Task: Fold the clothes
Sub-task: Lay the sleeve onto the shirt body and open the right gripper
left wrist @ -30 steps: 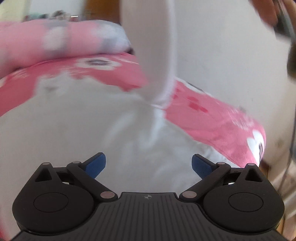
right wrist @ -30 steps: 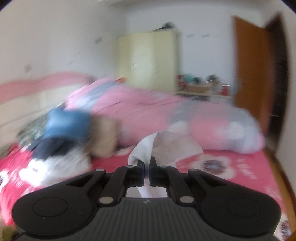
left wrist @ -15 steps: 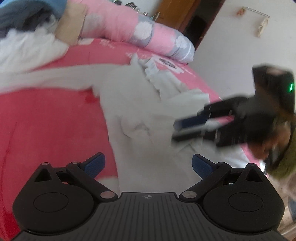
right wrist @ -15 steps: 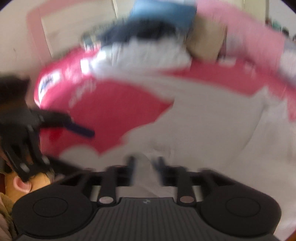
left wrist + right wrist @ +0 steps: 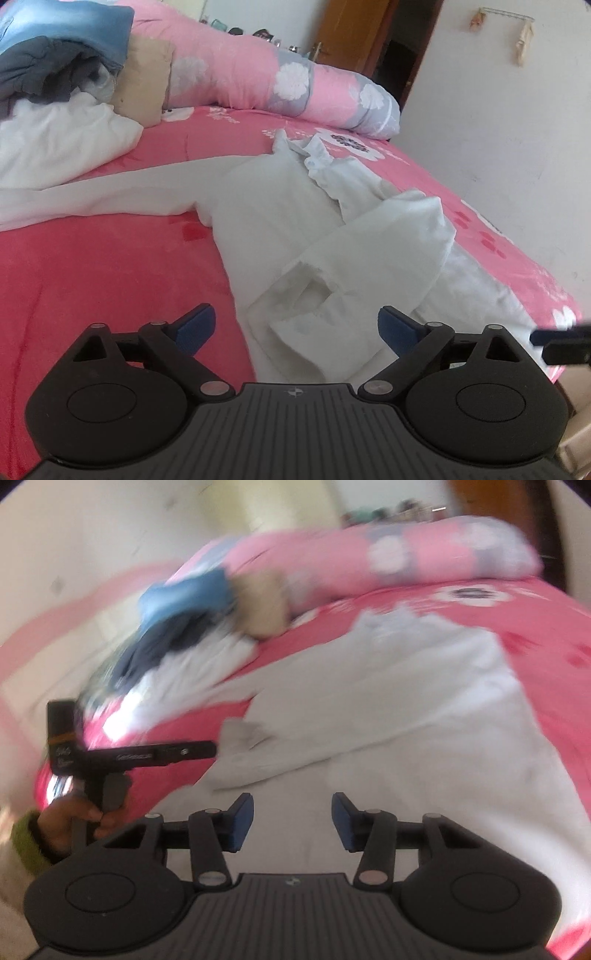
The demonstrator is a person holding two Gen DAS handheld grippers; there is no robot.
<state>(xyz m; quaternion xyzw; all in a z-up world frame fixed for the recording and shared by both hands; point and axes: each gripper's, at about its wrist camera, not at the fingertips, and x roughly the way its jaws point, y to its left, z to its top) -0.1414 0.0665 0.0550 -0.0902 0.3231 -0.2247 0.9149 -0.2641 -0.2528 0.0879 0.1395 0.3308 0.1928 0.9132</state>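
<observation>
My right gripper (image 5: 291,821), clamped on a fold of the white shirt (image 5: 303,221) a second ago, has let go: its jaws have just eased in slightly but stand apart with nothing pinched. The shirt now lies on the pink bed (image 5: 110,266) ahead of both tools, one sleeve doubled across the body. My left gripper (image 5: 295,325) hangs wide and empty over the cuff; through the blur, that sleeve fold looks done.

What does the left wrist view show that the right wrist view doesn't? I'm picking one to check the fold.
Only the left wrist view shows the folded-over sleeve sharply, plus the collar. Only the right wrist view shows the hand on the left gripper's handle. Both share the white shirt, the pink bedspread and the clothes pile.
</observation>
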